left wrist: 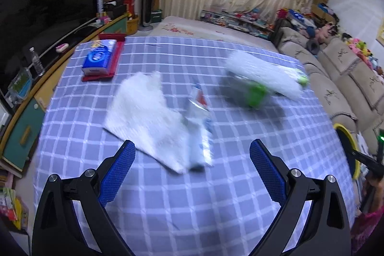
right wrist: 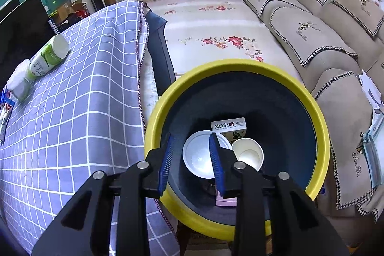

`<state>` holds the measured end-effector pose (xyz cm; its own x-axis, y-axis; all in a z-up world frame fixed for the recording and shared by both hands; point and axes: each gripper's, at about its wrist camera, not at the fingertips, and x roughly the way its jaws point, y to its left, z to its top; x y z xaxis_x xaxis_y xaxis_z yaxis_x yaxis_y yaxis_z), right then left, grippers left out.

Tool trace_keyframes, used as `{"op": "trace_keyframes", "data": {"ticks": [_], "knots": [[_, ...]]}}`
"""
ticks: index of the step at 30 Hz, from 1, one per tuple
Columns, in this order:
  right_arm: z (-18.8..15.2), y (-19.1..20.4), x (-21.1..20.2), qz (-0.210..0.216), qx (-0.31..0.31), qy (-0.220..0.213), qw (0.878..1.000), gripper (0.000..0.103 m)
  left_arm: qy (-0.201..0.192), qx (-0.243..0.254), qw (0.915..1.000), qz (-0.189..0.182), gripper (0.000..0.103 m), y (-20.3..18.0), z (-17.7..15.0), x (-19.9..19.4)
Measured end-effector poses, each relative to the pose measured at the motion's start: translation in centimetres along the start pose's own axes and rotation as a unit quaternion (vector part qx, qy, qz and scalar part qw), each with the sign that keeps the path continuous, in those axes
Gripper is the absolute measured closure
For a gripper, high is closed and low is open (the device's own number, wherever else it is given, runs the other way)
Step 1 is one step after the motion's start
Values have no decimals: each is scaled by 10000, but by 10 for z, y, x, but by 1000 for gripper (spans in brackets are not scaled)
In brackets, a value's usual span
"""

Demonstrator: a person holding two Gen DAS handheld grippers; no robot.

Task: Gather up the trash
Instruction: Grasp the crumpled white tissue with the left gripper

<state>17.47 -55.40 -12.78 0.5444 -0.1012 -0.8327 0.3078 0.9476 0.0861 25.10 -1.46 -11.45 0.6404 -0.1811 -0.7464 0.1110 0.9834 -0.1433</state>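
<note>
Left gripper point(left wrist: 192, 155) angled down over the purple checked tablecloth point(left wrist: 168, 208), its 2 blue-padded fingers point(left wrist: 117, 172) spread wide and holding nothing. Just beyond its tips lie a white crumpled paper sheet point(left wrist: 141, 107) and a clear plastic wrapper with red and blue print point(left wrist: 199, 116), touching; both are blurred. Farther right lies a white-and-green cylindrical container point(left wrist: 264, 78).

Right gripper point(right wrist: 192, 157) tilted down over the mouth of the yellow-rimmed dark blue round bin point(right wrist: 240, 66) beside the table, fingers slightly apart, empty. Inside the bin: a white plastic bowl point(right wrist: 199, 157), a cream paper cup point(right wrist: 249, 155) and a printed cardboard box point(right wrist: 229, 126).
</note>
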Motion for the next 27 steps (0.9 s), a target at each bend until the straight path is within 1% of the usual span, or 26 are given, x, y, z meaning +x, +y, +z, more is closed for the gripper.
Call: {"op": "trace_keyframes", "data": {"ticks": [3,6,11,18,19,20,21,23,24,25,26,27], "knots": [[0,1,-1,-6,-21,-2,10000,73,83,-119,9997,177,9,16,12,15],[1,2,-2,-26,-28,0,10000,71,277,-283,9986,341,11,31,21,34],[3,4,0,-20,-49,17,10000,70,449,-312,9966,612,11,44,27,59],[4,12,3,37,-135,48,9999,69,665,-321,9949,694,12,51,34,87],[4,13,4,43,-143,52,9999,69,653,-266,9946,764,16,50,33,89],[4,14,4,48,-150,53,9999,69,637,-186,9939,877,24,48,33,90],[4,15,4,56,-160,56,9998,69,614,-126,9936,945,30,46,33,90],[4,16,5,71,-174,60,9998,69,564,-64,9936,981,56,45,33,89],[4,17,5,77,-178,58,9998,69,546,-54,9939,955,65,46,33,87],[4,18,5,86,-185,58,9998,69,542,-74,9944,903,83,48,32,85],[4,18,4,93,-190,55,9998,69,542,-121,9949,838,88,50,32,82],[4,19,4,108,-197,44,9997,69,530,-186,9955,763,89,53,31,79]]}}
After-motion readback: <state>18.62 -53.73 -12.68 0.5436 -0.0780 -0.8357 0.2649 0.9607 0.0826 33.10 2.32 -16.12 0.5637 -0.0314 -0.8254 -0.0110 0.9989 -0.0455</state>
